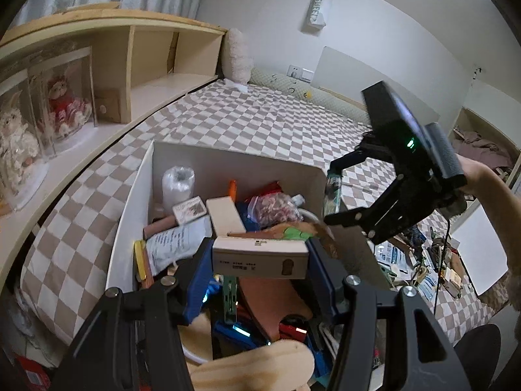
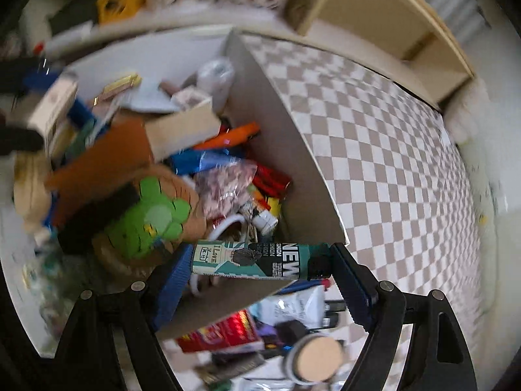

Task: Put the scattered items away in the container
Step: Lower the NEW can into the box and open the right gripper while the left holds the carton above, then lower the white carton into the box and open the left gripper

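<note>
While the container [image 1: 228,159] is already well filled, the left tool [image 1: 260,257] grips a white box [image 1: 259,258], the right tool [image 2: 260,260] a teal tube [image 2: 257,259], and clutter [image 2: 260,332] remains on the bed [image 2: 390,163].

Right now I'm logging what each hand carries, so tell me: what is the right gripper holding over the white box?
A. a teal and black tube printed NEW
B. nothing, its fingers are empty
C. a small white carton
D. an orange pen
A: in the right wrist view the right gripper has its two fingers closed on the ends of the teal tube, above the white box.
</note>
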### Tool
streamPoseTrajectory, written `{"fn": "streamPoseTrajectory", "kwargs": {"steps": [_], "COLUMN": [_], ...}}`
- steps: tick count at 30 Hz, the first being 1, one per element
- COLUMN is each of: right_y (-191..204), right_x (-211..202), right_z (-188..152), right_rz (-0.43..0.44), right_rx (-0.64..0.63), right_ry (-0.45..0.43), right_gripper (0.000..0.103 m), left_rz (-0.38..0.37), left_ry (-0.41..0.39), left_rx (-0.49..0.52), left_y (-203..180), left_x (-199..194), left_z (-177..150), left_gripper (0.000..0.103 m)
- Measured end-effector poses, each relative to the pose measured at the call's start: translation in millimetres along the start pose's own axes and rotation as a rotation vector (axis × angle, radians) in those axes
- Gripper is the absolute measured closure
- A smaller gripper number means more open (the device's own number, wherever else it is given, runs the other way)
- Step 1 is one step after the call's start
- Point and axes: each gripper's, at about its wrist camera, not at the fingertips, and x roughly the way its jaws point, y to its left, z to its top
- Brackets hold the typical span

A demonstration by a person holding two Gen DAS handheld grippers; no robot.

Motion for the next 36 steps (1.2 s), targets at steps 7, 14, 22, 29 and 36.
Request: {"fn": "streamPoseTrajectory", "kwargs": {"steps": [7,14,22,29,36], "right_y": [0.0,-2.1,-4.7,-2.5,4.6], "right_x": [-4.3,-31.8,-53.1,-58.5,-58.5], "right_z": [-4.7,-35.4,-74.8,-103.6,-118.5], "right_rz": [-0.054,-0.026,0.015,0.038,0.077], "right_rx": [-0.056,0.065,0.288,0.479,0.575], "right_ry": [-0.015,-0.133,-0.231,-0.261,-0.273], "right_gripper": [0.003,0.003,0.003,0.003,0.003], "left_rz": [-0.008,-0.095,-0.183,-0.229,-0.242], "left_ry": [-0.009,0.009,0.094,0.23,0.311], "left_rx": [0.048,0.125,0.2,0.135,0.044], "left_y": [-13.1,-35.6,-63.4,-67.4,-60.6], "left_x": [4.5,18.0,50.8,93.7,123.5], "left_z": [22.3,48.0,72.2,82.5,86.2], "left_gripper": [0.047,0.047,0.047,0.047,0.045]}}
